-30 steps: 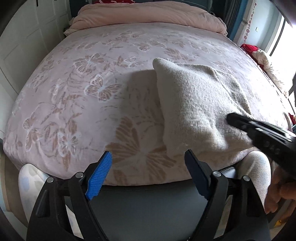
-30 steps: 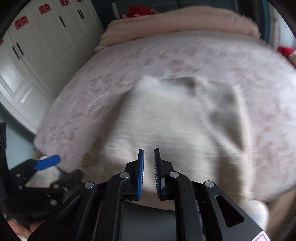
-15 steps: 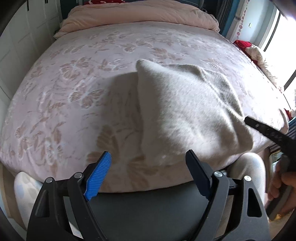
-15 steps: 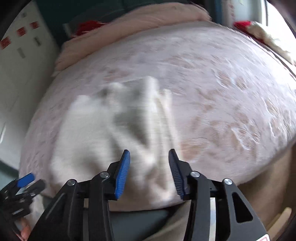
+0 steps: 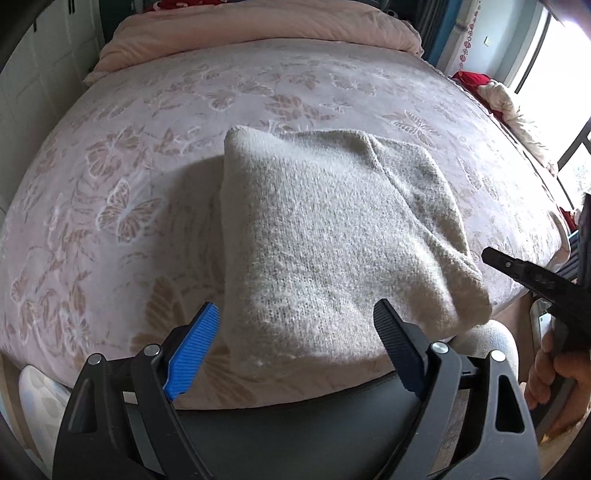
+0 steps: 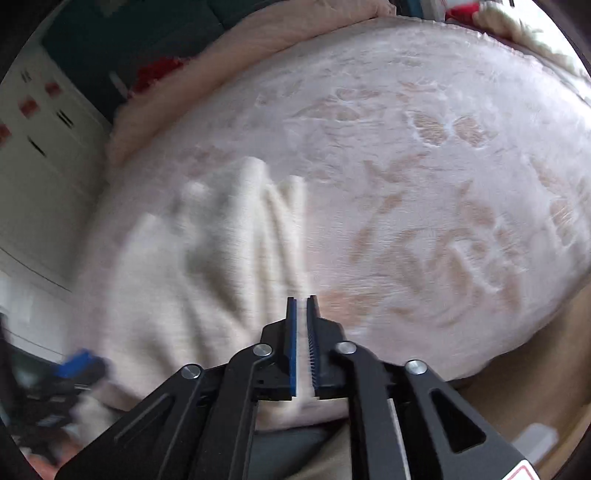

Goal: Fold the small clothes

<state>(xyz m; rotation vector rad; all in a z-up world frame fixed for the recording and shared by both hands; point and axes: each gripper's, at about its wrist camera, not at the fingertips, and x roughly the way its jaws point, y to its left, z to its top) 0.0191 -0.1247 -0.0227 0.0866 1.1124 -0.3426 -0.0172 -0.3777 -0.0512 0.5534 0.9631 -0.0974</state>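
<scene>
Lying on the bed, near its front edge, was one folded knit, cream, thick and roughly rectangular, its long axis running away from the person toward the quilt at the head. Wardrobe doors stood at far left, beyond the bed. Left gripper: jaws spread wide, having just opened a little further, nothing between the pads, poised above the knit's near edge so that the near left corner sat roughly between the blue pad and the dark one; no contact visible. Knit, from that gripper: straight ahead and below, the nearer of the two to reach. Right gripper: jaws almost pressed together after closing within the last half second, a thin gap left, no cloth seen between the pads; view motion-blurred. It hung off the knit's right edge, the knit lying to its left and ahead, bare bedspread to its right. In the left view its tip showed just beside the knit's near right corner, apart from it. Judged: fold looked nearly complete; any further tuck or lift would fall to the left gripper first.
</scene>
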